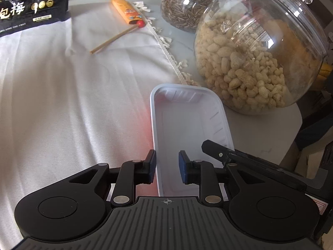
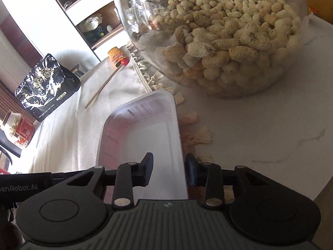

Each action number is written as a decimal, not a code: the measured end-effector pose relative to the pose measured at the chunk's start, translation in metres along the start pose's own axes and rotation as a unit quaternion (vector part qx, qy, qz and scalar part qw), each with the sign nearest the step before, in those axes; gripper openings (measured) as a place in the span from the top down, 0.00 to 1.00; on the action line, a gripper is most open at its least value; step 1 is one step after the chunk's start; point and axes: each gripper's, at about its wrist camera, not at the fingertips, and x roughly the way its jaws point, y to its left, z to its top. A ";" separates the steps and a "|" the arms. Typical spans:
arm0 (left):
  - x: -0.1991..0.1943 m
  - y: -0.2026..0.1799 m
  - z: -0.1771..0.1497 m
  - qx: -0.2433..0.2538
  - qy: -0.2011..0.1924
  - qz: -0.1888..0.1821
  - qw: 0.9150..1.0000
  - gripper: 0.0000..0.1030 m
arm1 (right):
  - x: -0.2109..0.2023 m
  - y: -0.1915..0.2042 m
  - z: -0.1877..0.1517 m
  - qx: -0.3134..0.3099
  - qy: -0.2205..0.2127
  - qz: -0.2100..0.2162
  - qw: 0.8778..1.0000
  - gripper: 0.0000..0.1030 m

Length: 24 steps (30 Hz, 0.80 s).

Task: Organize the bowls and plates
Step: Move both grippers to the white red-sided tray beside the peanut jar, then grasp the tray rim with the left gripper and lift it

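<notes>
A white rectangular plastic tray (image 1: 187, 120) lies empty on the white cloth, partly over its fringed edge. My left gripper (image 1: 167, 165) straddles the tray's near left wall, one blue pad outside the rim and one inside, shut on that wall. In the right wrist view the same tray (image 2: 145, 135) runs away from me. My right gripper (image 2: 169, 167) straddles its right wall, one finger inside and one outside over the fringe, shut on it. One of the right gripper's fingers (image 1: 210, 146) shows in the left wrist view at the tray's right rim.
A big clear jar of peanuts (image 1: 256, 62) stands just beyond the tray's far right corner, with a jar of dark seeds (image 1: 183, 8) behind it. An orange sleeve with chopsticks (image 1: 124, 10) and a black snack bag (image 1: 31, 2) lie farther back. The table edge (image 2: 324, 189) is at the right.
</notes>
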 end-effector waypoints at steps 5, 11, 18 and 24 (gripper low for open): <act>-0.034 0.047 -0.017 -0.042 -0.007 -0.001 0.999 0.75 | -0.001 0.036 -0.016 -0.027 0.012 0.029 0.999 0.67; -0.083 0.097 -0.042 -0.076 -0.023 0.021 0.997 0.80 | -0.001 0.097 -0.040 -0.091 0.047 0.107 0.989 0.68; -0.110 0.101 -0.051 -0.054 -0.055 0.051 0.996 0.80 | 0.012 0.143 -0.069 -0.158 0.084 0.125 0.976 0.68; -0.111 0.102 -0.047 -0.020 -0.070 0.173 0.982 0.80 | 0.014 0.120 -0.062 -0.126 0.087 0.101 0.983 0.69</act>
